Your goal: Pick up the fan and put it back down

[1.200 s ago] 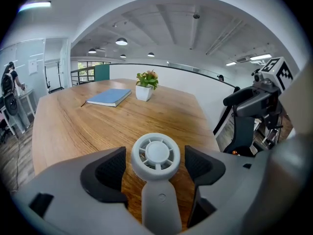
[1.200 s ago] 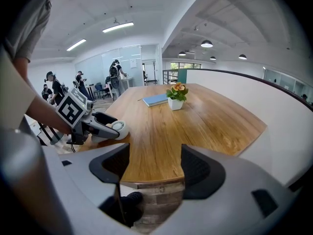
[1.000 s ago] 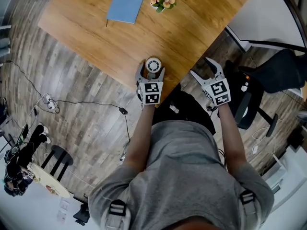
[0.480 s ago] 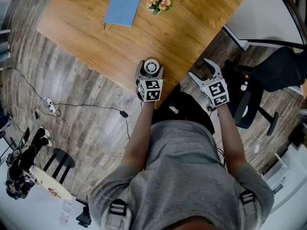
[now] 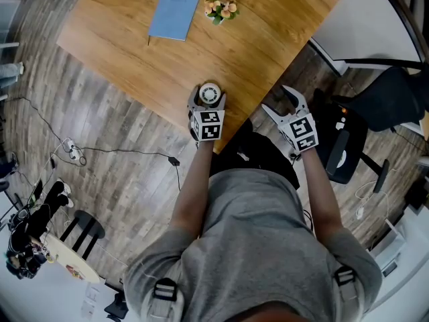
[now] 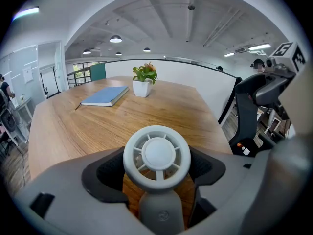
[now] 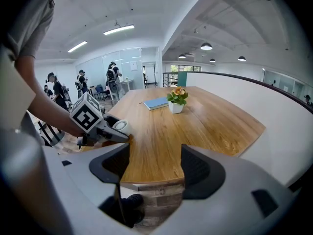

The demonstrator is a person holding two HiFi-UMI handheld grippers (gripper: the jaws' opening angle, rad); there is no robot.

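Note:
A small white handheld fan (image 5: 210, 94) stands near the front corner of the wooden table (image 5: 134, 52). My left gripper (image 5: 209, 100) is shut on the fan. In the left gripper view the round fan head (image 6: 156, 155) fills the gap between the dark pads and its stem runs down between them. My right gripper (image 5: 276, 99) hangs open to the right, just off the table's edge, with nothing in it. Between its jaws the right gripper view (image 7: 154, 168) shows only table edge and floor. The left gripper with the fan (image 7: 120, 127) is at the left of that view.
A blue notebook (image 5: 174, 14) and a small potted plant (image 5: 220, 7) lie at the table's far side. A black office chair (image 5: 375, 106) stands to the right. Cables (image 5: 70, 146) trail over the floor at the left, near a black stool (image 5: 84, 227).
Only the head view has drifted slightly. Both grippers and the fan keep their places relative to the table.

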